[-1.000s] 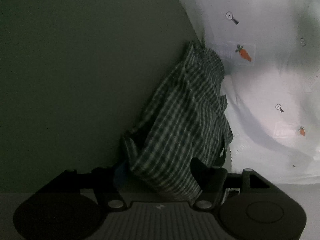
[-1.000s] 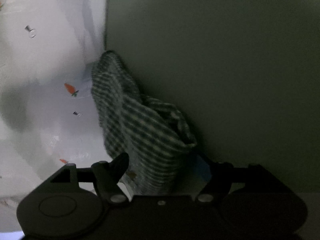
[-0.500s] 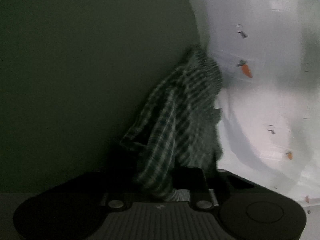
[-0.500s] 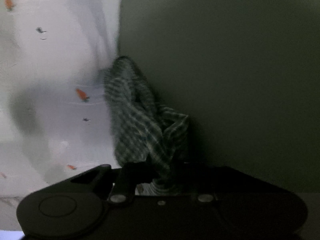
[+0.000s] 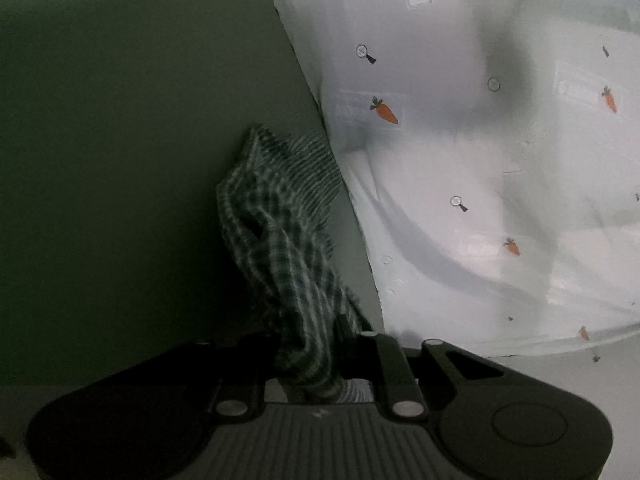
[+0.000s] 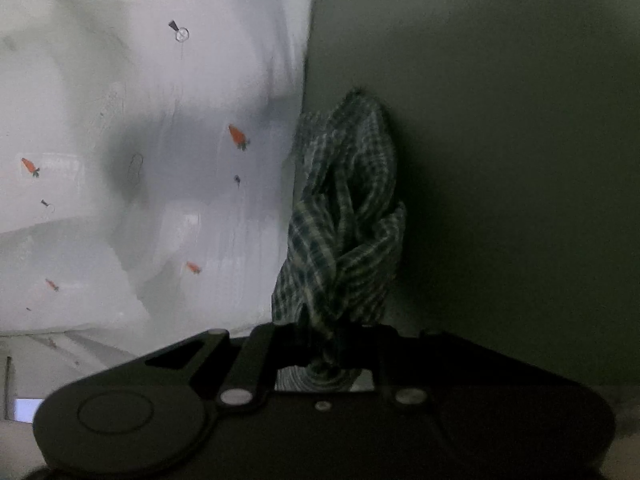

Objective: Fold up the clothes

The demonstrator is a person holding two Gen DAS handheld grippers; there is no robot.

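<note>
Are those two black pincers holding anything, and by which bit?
Both grip the green checked cloth: the left gripper and the right gripper each pinch a bunched edge.

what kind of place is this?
Probably a home, maybe a bedroom, though little shows. A white carrot-print sheet like bedding lies beside a plain green surface, and each gripper pinches a checked garment.

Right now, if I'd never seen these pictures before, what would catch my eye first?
Probably the green checked cloth, bunched into a twisted rope in the middle of each view and pinched in both the left gripper and the right gripper. Next, the white sheet dotted with small orange carrots, bright on the right of the left view and the left of the right view. The rest is a plain dark green surface.
</note>
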